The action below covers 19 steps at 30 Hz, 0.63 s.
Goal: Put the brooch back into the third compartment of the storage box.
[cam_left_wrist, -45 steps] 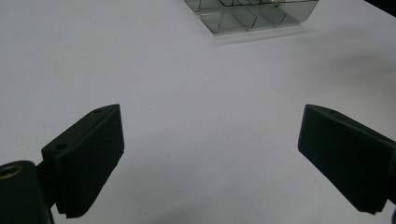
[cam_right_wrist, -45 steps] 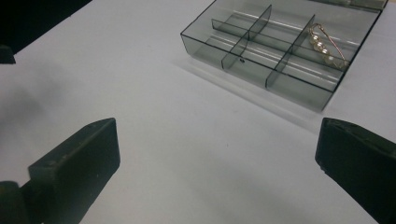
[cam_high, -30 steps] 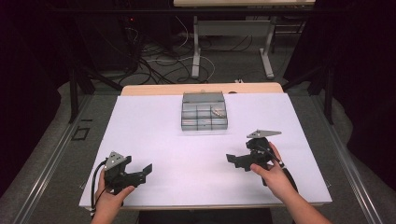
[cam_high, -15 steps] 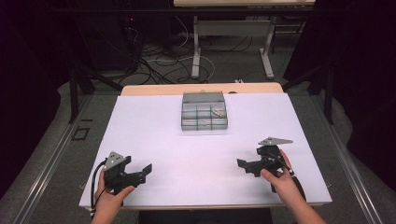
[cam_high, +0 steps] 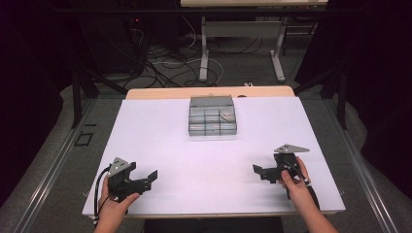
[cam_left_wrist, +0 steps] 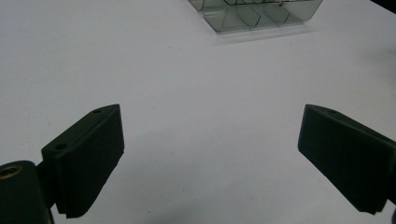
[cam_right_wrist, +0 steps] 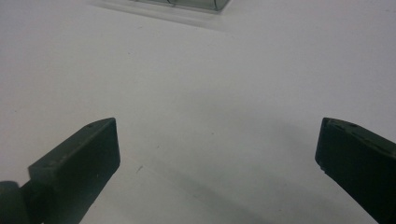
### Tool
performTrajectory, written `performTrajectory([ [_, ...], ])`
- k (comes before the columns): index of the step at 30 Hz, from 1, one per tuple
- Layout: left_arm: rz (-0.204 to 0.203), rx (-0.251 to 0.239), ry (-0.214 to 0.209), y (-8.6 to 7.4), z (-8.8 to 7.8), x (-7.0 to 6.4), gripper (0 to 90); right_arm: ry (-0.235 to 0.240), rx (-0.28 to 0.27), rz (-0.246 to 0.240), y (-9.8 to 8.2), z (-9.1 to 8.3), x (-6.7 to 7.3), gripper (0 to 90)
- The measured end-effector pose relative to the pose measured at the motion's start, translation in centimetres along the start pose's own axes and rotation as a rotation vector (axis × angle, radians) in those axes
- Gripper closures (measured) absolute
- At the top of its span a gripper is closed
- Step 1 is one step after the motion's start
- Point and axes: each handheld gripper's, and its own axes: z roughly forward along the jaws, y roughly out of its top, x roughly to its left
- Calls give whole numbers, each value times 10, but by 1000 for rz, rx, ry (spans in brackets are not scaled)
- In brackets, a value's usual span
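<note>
White table (cam_high: 214, 160) with a dark room and cable mess behind it. Sitting near the far edge, centered, is a clear compartment box (cam_high: 212, 115) (something small and pale in its right side, can't tell what). Left gripper (cam_high: 145, 177) rests near the front-left corner, jaws spread wide, holding nothing. Right gripper (cam_high: 260, 171) sits front-right, equally wide open and empty. Both are well apart from the box.

Both grippers are black, each topped with a grey three-cornered plate. The left gripper (cam_high: 148, 178) has a black cable looping at lower left of the frame. The right gripper (cam_high: 260, 171) is the same. Jaws are flat, with small screw holes; forearms are bare.
</note>
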Motion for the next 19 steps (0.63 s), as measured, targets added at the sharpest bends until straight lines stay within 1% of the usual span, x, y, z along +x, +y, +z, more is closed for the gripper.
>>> performTrajectory([
  [1,4,0,1,0,0,0,70,-3,5,6,-1,0,0,0],
  [2,3,-3,2,0,1,0,70,-12,5,-6,-1,0,-2,0],
  [3,3,0,1,0,1,0,70,-11,9,6,-2,1,-2,0],
  [4,4,0,2,0,1,0,70,-12,9,1,-2,1,-3,0],
  [5,4,0,2,0,1,0,70,-10,18,9,-3,1,-3,0],
  [7,2,-1,1,0,1,0,70,-10,28,0,-3,2,-4,0],
  [9,4,2,2,0,1,0,70,-7,33,0,-3,1,-5,0],
  [11,3,3,2,1,1,1,70,-15,34,-1,-3,1,-6,0],
  [13,3,3,2,1,1,1,70,-26,35,17,-3,0,-6,0],
  [15,4,3,2,1,1,1,70,-24,25,24,-4,0,-7,0],
  [16,3,3,3,1,1,1,70,-30,25,26,-4,-1,-8,0],
  [17,-1,4,1,1,2,1,70,-28,21,37,-4,-1,-8,0],
  [19,6,1,-1,2,2,1,70,-29,23,45,-5,-2,-9,0],
])
